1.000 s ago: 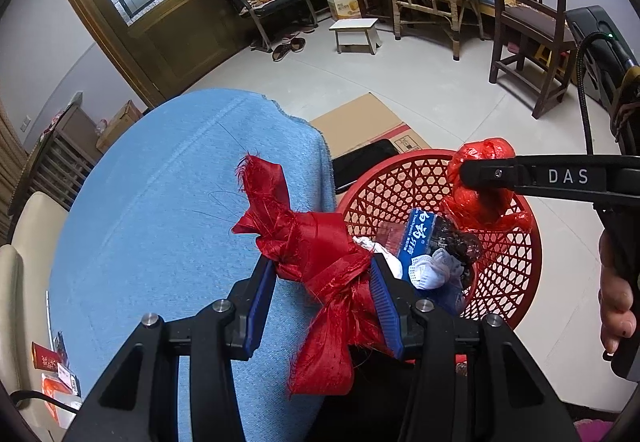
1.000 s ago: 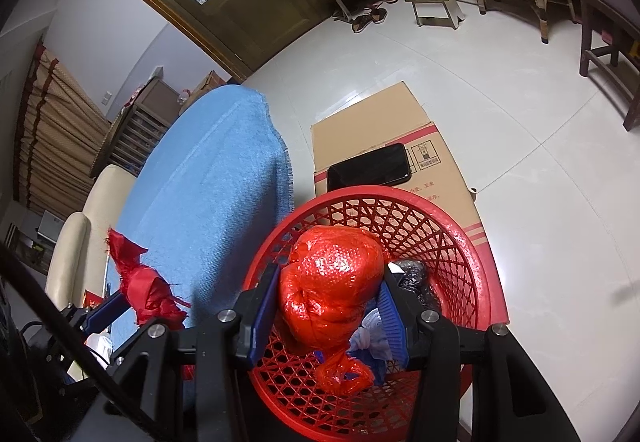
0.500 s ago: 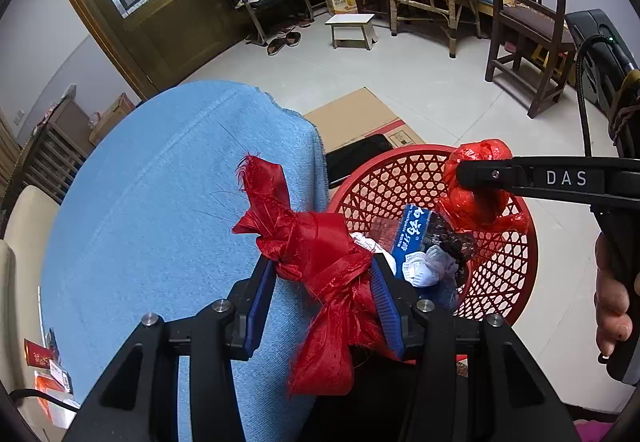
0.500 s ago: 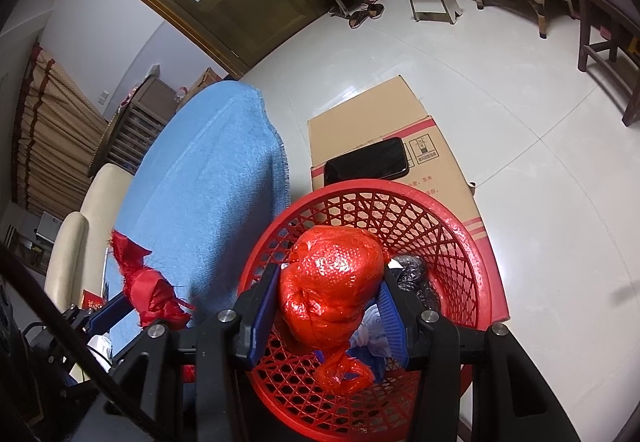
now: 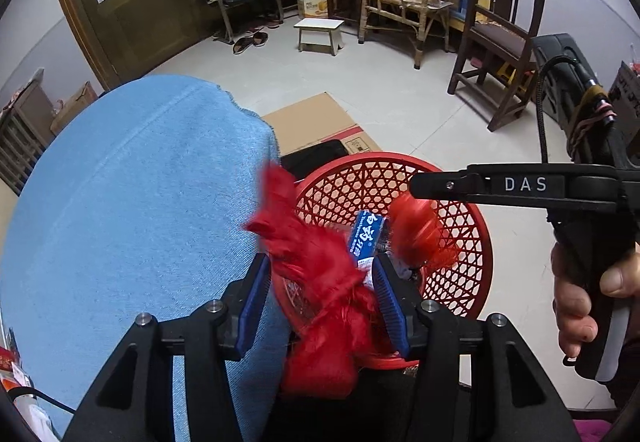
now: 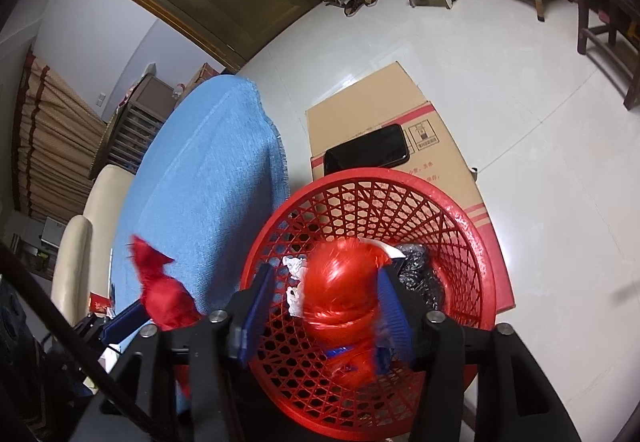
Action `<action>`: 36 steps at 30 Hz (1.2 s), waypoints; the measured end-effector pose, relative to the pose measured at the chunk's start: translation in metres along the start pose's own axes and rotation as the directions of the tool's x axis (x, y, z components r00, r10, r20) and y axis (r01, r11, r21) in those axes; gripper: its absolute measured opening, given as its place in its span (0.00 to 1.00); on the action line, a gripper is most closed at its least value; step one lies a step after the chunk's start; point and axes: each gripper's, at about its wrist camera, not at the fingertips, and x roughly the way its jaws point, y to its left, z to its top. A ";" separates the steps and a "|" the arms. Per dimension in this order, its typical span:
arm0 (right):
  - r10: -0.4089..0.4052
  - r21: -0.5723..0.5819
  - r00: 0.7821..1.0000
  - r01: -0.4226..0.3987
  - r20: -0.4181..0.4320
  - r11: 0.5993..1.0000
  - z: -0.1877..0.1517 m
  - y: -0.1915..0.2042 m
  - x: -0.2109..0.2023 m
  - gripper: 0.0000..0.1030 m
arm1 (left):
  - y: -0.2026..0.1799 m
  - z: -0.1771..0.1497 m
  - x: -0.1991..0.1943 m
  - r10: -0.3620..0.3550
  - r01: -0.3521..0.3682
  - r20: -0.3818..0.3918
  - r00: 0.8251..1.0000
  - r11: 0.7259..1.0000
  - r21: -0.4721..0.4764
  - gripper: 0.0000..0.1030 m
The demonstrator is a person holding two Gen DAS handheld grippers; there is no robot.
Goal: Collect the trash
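Left gripper (image 5: 320, 302): jaws opening, with a frayed red cloth strip (image 5: 320, 282) between the blue pads; smeared by motion, so cannot tell whether the pads press on it or have let go. Lies closer to the right-hand pad, with a gap showing at the left-hand one. Long axis roughly along the fingers: one ragged end points up and away past the fingertips toward the blue cloth (image 5: 132, 210), the other hangs down between the finger bases. Hangs just over the near left rim of the red mesh basket (image 5: 460, 242), at the edge where blue cloth and basket meet. Right gripper (image 6: 326, 312): jaws opening, with a crumpled red plastic bundle (image 6: 340, 294) in the gap, blurred streaks along it, clear space showing beside the left-hand pad, close against the right-hand one. Bundle longer top to bottom, rounded end away from the camera, thin tail toward the finger bases, directly over the basket's inside. In the basket below: a blue printed packet (image 5: 366, 234), white crumpled paper (image 6: 294, 266) and something dark and shiny (image 6: 416, 274). Basket on a flattened cardboard box (image 6: 384, 110), with a black flat device (image 6: 366, 154) lying on the cardboard just beyond the far rim. A person's hand (image 5: 580, 298) wrapped around the right gripper's handle.
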 end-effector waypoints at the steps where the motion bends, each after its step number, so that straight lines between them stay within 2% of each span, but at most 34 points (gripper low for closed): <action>1: 0.002 0.001 1.000 -0.002 -0.001 1.000 0.000 -0.001 0.000 0.59 | -0.001 0.000 -0.001 -0.001 0.001 0.002 1.000 1.000 0.002 0.52; 10: 0.002 0.008 1.000 -0.002 0.007 1.000 0.001 0.002 -0.003 0.59 | 0.011 -0.003 -0.003 0.016 -0.016 -0.002 1.000 1.000 -0.027 0.54; 17: 0.001 -0.015 1.000 -0.001 0.010 1.000 0.001 0.016 -0.004 0.59 | 0.031 -0.011 -0.022 0.132 -0.130 0.031 0.991 0.989 -0.067 0.59; 20: 0.001 -0.043 1.000 -0.001 0.010 0.999 -0.001 0.030 -0.005 0.59 | 0.042 -0.015 -0.036 0.188 -0.182 0.065 0.980 0.979 -0.093 0.66; 31: -0.055 -0.224 0.995 0.071 0.078 0.972 -0.017 0.093 -0.016 0.59 | 0.088 -0.038 -0.087 0.334 -0.297 0.135 0.933 0.925 -0.236 0.71; 36: -0.058 -0.323 0.992 0.090 0.109 0.942 -0.028 0.130 -0.021 0.59 | 0.109 -0.054 -0.112 0.409 -0.350 0.153 0.899 0.884 -0.310 0.74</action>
